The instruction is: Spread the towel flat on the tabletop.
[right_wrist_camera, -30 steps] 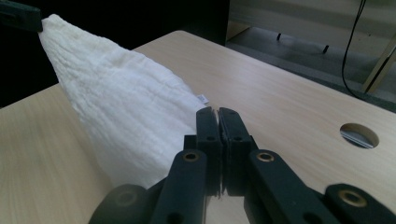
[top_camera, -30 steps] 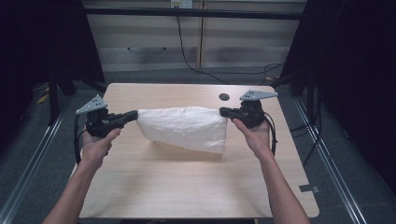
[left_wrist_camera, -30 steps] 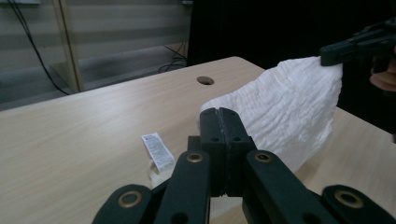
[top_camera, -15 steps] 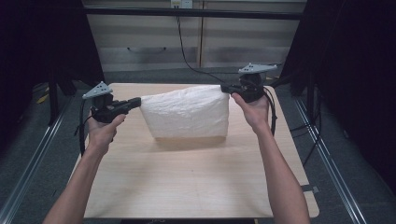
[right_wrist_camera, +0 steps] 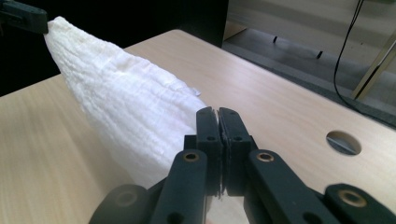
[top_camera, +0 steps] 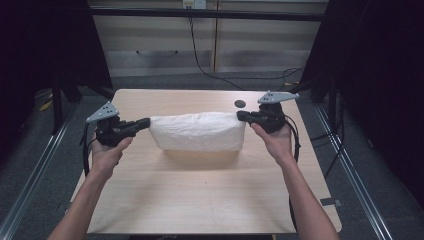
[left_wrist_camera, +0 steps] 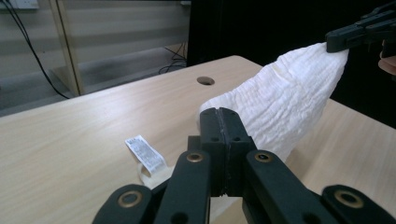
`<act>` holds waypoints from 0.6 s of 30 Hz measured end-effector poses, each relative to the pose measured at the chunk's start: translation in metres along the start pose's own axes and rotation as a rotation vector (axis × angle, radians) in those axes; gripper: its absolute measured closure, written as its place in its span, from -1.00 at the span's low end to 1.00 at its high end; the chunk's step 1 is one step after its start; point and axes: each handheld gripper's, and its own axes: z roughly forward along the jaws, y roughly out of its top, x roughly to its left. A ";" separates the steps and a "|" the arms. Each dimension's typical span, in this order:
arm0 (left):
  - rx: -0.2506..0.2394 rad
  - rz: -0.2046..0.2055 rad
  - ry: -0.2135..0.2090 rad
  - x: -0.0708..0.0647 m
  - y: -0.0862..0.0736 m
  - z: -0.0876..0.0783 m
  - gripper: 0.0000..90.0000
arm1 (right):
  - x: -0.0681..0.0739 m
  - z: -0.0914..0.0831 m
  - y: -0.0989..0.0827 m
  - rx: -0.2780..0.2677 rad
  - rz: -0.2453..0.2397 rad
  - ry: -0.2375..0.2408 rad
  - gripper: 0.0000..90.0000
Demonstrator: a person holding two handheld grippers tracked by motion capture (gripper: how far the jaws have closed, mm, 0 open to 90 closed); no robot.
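A white crinkled cloth (top_camera: 199,131) hangs stretched between my two grippers above the wooden table (top_camera: 200,200). My left gripper (top_camera: 146,123) is shut on its left upper corner, and my right gripper (top_camera: 241,116) is shut on its right upper corner. In the left gripper view the closed jaws pinch the cloth (left_wrist_camera: 280,102), whose white label tag (left_wrist_camera: 145,152) hangs near the table, and the other gripper (left_wrist_camera: 359,32) holds the far end. In the right gripper view the cloth (right_wrist_camera: 126,107) runs from my closed jaws to the far gripper (right_wrist_camera: 23,16). The cloth's lower edge rests on or just above the table.
A round cable hole (top_camera: 240,104) sits in the table near the right gripper. A cabinet with trailing cables (top_camera: 200,45) stands behind the table. Metal rails run along the floor on both sides. Bare tabletop lies in front of the cloth.
Both grippers first rose and moved away with the cloth lifted, then came back down. The cloth now hangs lower and is stretched wider between them.
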 end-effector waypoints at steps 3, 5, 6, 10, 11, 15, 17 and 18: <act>0.015 -0.004 -0.024 -0.005 -0.010 -0.002 1.00 | 0.004 -0.005 -0.017 -0.002 0.012 0.015 0.96; 0.022 0.004 -0.027 -0.008 -0.013 -0.002 1.00 | 0.006 -0.007 -0.021 -0.001 0.013 0.017 0.96; 0.031 0.016 -0.034 -0.013 -0.018 -0.004 1.00 | 0.009 -0.011 -0.030 -0.007 0.019 0.024 0.96; 0.046 0.027 -0.039 -0.021 -0.028 -0.006 1.00 | 0.019 -0.020 -0.045 0.006 0.010 0.032 0.96; 0.047 0.035 -0.042 -0.023 -0.031 -0.007 1.00 | 0.019 -0.020 -0.045 0.006 0.010 0.032 0.96; 0.080 0.052 -0.061 -0.033 -0.042 -0.006 1.00 | 0.024 -0.025 -0.066 0.008 0.037 0.042 0.96; 0.095 0.049 -0.065 -0.033 -0.046 -0.005 0.99 | 0.025 -0.026 -0.069 0.012 0.041 0.044 0.96; 0.102 0.043 -0.068 -0.034 -0.049 -0.005 1.00 | 0.026 -0.026 -0.074 0.012 0.044 0.046 0.96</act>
